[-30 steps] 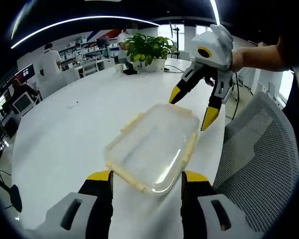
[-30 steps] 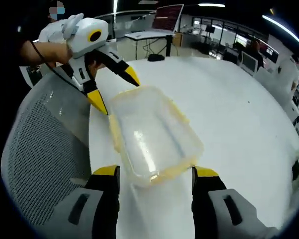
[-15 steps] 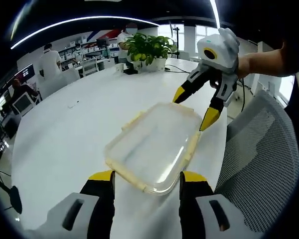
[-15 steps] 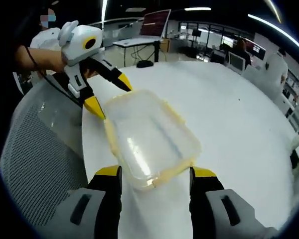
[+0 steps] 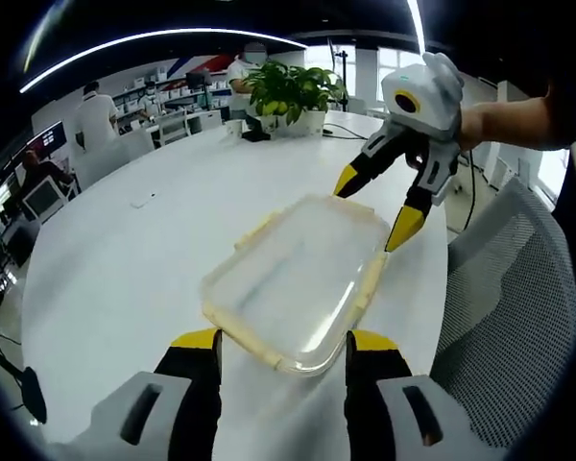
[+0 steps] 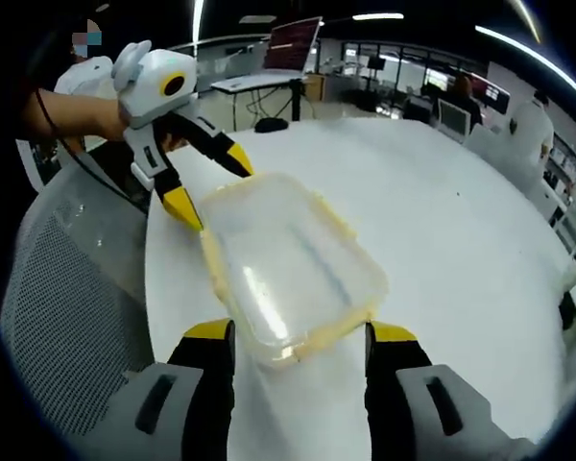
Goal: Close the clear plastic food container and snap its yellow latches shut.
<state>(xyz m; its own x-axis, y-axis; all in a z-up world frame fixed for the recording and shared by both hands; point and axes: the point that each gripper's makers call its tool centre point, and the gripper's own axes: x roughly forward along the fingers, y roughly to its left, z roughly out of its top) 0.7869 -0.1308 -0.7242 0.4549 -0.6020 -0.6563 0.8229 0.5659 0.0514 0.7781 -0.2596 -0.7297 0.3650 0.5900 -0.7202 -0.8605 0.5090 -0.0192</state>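
Clear plastic food container [image 5: 298, 281] with lid on, lying flat on a round white table [image 5: 134, 269] close to the edge, beside a grey mesh chair [image 5: 504, 327]. Left gripper [image 5: 280, 338] at one short end, jaws spread wide and released, yellow tips flanking the container's corner without gripping. Right gripper [image 5: 372, 208] at the opposite short end, likewise spread open, tips either side of that end; potted plant [image 5: 286, 94] at the table's far side.

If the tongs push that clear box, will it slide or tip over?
Probably slide: the clear container looks empty, so likely light, and the white table looks smooth. It sits low and wide, so tipping seems unlikely. Its thin plastic may flex a little.
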